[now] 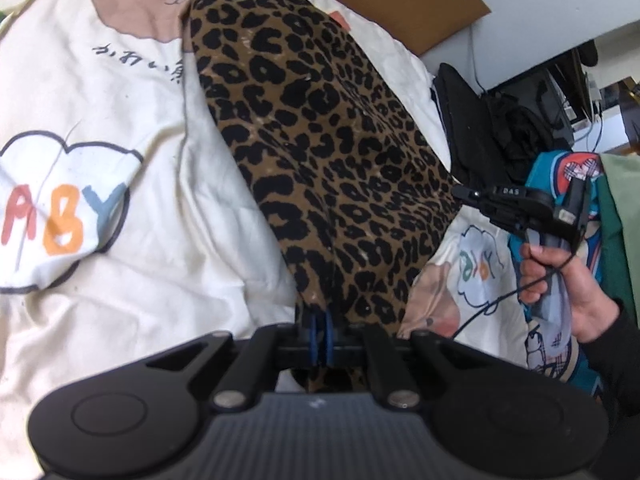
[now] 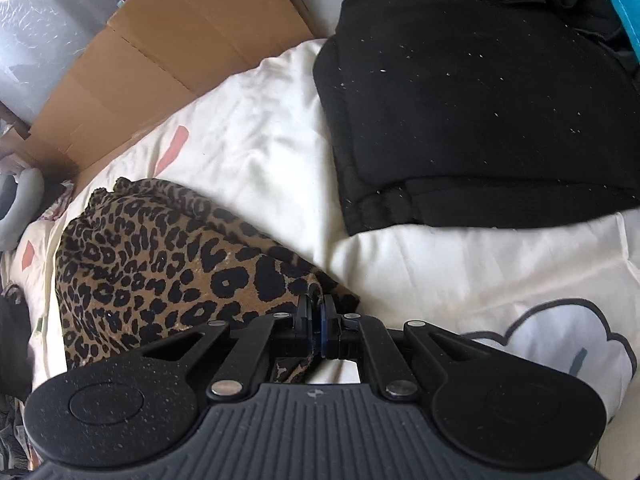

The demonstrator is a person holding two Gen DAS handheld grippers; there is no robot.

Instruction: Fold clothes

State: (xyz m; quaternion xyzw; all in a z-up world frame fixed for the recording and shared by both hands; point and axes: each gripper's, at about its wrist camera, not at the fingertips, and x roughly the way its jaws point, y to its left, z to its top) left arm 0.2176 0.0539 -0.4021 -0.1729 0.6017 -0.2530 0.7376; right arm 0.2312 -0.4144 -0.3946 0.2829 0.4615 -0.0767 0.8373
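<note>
A leopard-print garment (image 1: pixel 320 152) lies stretched across a white cartoon-print bedsheet (image 1: pixel 120 208). My left gripper (image 1: pixel 321 330) is shut on its near edge. My right gripper (image 1: pixel 460 192) shows in the left wrist view at the garment's right edge, held by a hand. In the right wrist view the right gripper (image 2: pixel 316 312) is shut on a corner of the leopard garment (image 2: pixel 152 256), which lies to its left on the bedsheet (image 2: pixel 440 272).
A folded black garment (image 2: pixel 480 112) lies on the bed at the right. Brown cardboard (image 2: pixel 180 64) stands along the far edge. More clothes, teal and green (image 1: pixel 600 208), are piled at the right. A grey object (image 2: pixel 16 204) sits at the far left.
</note>
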